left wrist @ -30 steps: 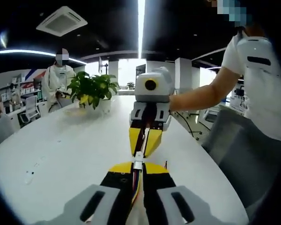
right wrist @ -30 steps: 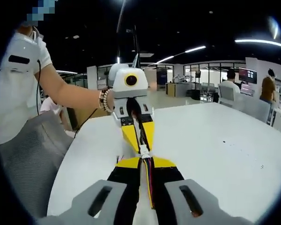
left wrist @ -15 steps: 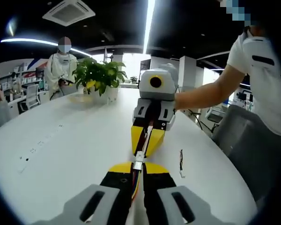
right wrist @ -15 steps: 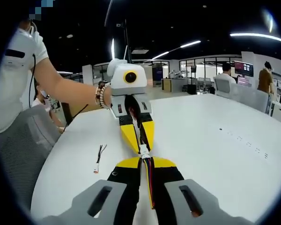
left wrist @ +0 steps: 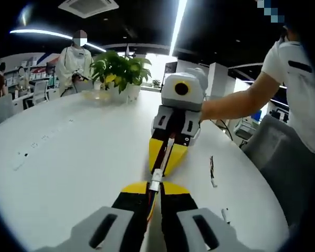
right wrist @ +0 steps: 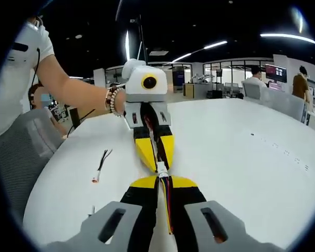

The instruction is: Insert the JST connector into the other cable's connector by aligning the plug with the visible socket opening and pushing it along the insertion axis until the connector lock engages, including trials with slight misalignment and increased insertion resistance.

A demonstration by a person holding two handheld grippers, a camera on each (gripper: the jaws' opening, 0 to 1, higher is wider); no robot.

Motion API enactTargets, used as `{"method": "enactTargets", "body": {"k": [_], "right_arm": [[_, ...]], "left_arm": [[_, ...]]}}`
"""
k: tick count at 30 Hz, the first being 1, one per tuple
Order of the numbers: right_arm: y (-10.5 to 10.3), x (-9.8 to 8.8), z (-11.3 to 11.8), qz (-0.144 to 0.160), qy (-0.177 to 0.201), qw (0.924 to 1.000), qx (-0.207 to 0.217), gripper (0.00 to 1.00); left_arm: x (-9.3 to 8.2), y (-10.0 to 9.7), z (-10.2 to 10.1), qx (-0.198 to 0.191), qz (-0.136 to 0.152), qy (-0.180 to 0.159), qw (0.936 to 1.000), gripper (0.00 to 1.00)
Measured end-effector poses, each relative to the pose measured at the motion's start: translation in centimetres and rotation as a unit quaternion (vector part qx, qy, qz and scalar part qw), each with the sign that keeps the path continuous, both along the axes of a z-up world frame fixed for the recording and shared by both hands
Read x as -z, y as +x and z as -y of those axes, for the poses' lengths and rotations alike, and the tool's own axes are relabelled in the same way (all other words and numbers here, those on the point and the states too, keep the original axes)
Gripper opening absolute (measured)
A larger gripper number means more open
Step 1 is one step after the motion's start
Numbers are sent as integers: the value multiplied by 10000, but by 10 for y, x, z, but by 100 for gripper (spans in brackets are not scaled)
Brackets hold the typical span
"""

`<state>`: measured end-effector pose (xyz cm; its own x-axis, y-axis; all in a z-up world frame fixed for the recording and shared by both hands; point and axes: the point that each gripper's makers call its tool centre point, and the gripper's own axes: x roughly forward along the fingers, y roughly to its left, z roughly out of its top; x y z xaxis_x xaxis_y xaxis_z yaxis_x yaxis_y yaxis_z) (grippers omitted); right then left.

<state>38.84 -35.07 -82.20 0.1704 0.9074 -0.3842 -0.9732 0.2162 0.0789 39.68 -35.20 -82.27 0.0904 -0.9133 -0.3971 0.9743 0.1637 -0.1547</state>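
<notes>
- While both views have swung across the room over the last second, the left gripper [left wrist: 153, 192] and right gripper [right wrist: 162, 182] have kept nose to nose, each closed on its own cable.
- Between the yellow tips the white connector pair [left wrist: 155, 180] sits just as it did a second ago, the two halves touching in line above the white table [left wrist: 68, 173].
- Whether the lock has clicked I cannot tell; it looks seated or close to it.
- A spare cable [right wrist: 99, 164] now shows lying on the table, well apart.

Over the table [left wrist: 68, 157], left gripper [left wrist: 154, 190] and right gripper [left wrist: 165, 157] meet tip to tip; spare cable [left wrist: 212, 172] lies beside them, potted plant [left wrist: 118, 71] behind.
</notes>
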Motion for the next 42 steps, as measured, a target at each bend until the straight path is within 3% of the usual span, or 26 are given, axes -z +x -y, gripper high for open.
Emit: {"method": "enactTargets", "body": {"k": [20, 29, 42], "right_arm": [[-5, 25, 2, -159, -417, 9990, -86, 6], [-2, 22, 2, -152, -466, 9988, -28, 13], [-9, -8, 10, 29, -476, 9988, 77, 15]], "left_arm": [[21, -3, -2, -118, -219, 333, 9991, 2], [20, -6, -6, -260, -283, 410, 9984, 2], [-19, -7, -17, -615, -162, 148, 9979, 11]]}}
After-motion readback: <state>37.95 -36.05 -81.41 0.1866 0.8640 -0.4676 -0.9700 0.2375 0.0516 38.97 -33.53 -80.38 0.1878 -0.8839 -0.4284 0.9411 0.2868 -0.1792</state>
